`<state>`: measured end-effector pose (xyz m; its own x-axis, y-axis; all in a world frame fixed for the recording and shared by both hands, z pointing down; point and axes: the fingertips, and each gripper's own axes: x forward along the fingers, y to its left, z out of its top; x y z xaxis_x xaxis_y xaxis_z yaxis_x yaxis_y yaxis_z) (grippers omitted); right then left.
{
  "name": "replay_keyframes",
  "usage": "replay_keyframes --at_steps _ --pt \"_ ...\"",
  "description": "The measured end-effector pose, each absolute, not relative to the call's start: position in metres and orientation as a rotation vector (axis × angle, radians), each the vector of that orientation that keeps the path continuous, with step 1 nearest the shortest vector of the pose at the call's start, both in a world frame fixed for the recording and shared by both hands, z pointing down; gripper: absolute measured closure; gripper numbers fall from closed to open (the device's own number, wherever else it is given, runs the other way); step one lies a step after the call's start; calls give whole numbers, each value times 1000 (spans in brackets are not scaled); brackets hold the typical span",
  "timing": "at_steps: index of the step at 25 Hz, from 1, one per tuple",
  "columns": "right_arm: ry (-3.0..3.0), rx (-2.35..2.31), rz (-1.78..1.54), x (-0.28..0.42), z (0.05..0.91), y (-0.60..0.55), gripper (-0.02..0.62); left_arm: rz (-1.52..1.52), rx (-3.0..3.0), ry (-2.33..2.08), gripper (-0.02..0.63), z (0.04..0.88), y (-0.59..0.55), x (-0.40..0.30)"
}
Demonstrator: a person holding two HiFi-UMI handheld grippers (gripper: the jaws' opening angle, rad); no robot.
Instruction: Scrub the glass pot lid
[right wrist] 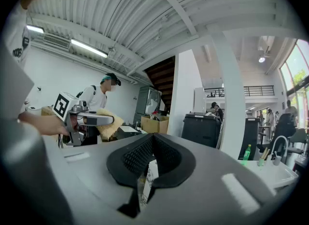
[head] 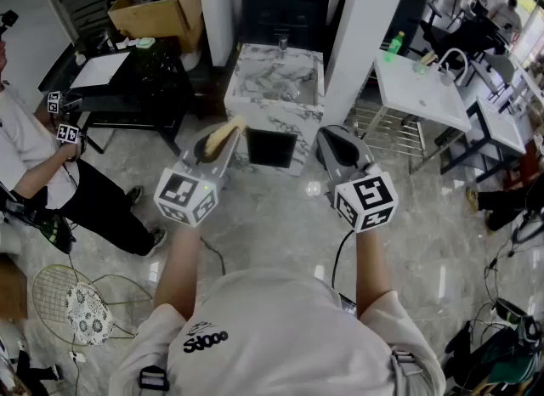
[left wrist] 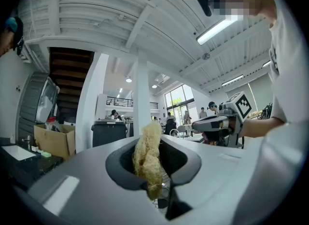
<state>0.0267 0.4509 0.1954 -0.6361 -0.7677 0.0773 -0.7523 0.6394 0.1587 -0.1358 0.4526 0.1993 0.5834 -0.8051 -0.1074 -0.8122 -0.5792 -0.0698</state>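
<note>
No glass pot lid shows in any view. My left gripper (head: 219,141) is raised in front of me and shut on a tan loofah sponge (head: 223,135). In the left gripper view the sponge (left wrist: 147,159) stands upright between the jaws of that gripper (left wrist: 150,144). My right gripper (head: 334,144) is held level beside it, a little apart. In the right gripper view its black ribbed pads (right wrist: 140,154) meet at the tip of the gripper (right wrist: 152,139) with nothing between them. That view also shows the left gripper (right wrist: 107,119) holding the sponge (right wrist: 110,128).
A marble-topped sink unit (head: 276,87) stands ahead, between two white pillars (head: 361,37). A black table (head: 140,76) and a cardboard box (head: 161,3) are at the far left. A white sink table (head: 421,88) with a green bottle (head: 393,44) is at the right. Another person (head: 34,161) stands left.
</note>
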Motion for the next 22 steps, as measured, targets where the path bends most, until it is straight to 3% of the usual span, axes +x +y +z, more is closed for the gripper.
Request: replay_keyframes --at_steps 22 --pt "-2767 1378 -16 -3 213 486 592 17 -2786 1316 549 237 480 -163"
